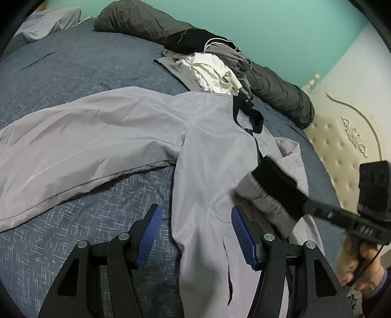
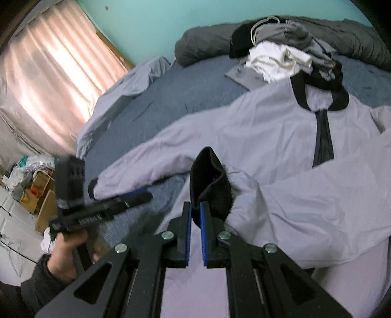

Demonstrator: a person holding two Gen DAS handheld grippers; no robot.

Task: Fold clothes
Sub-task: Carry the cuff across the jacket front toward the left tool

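jacket [image 1: 210, 156]: pale grey, black collar, dark front strip
cuff [image 2: 210, 181]: black
bedspread [image 1: 73, 73]: blue, fine white crosshatch
duvet [image 1: 276, 90]: dark grey
pile [image 1: 210, 66]: white, grey, black
wall [image 1: 268, 22]: turquoise
headboard [image 1: 342, 146]: cream, tufted, carved scroll
curtain [image 2: 48, 73]: pinkish
pads [image 1: 244, 237]: blue, ribbed

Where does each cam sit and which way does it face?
Left wrist: on the left tool, open, facing down the bed over the jacket; right tool and hand show at right.
Right wrist: on the right tool, shut on the cuff, facing the jacket collar; left tool and hand at left.
Shared: jacket, clothes pile, grey duvet.
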